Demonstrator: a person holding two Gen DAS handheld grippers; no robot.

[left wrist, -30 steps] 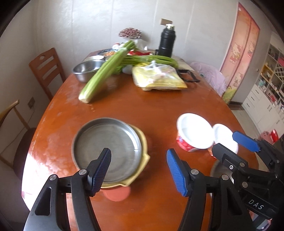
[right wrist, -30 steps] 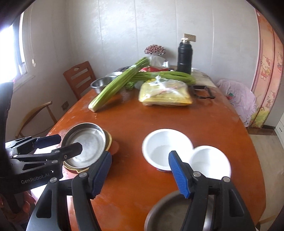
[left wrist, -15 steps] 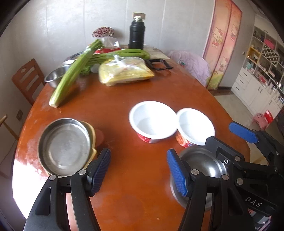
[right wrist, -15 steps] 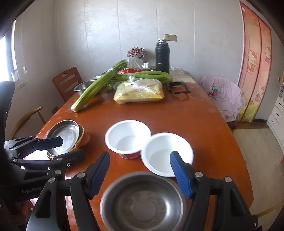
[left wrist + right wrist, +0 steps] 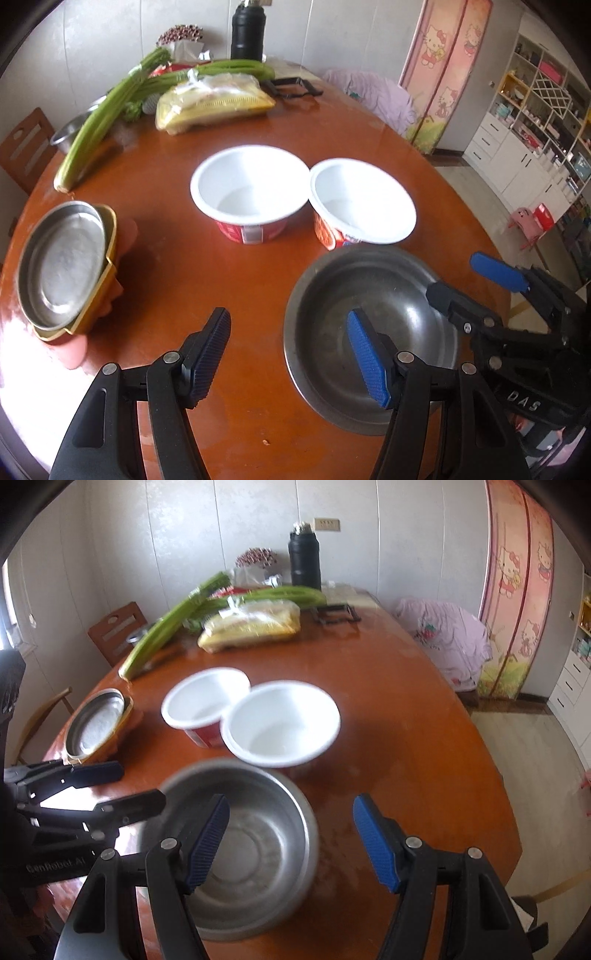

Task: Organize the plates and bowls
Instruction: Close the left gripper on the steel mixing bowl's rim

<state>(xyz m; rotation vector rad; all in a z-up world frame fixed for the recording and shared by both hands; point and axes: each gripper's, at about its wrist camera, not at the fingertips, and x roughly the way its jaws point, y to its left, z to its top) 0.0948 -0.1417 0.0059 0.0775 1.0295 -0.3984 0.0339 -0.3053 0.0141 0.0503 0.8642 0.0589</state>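
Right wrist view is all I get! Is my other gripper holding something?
Observer: No. The left gripper is empty. Its fingers are apart, one in front of the steel bowl, the other in front of bare table.
Operator: What's past the table on the right? I only see some drawers.
Observer: Tall open shelves packed with small things stand above the white drawers.
Operator: Anything on the floor there?
Observer: A small pink stool, with something red beside it.
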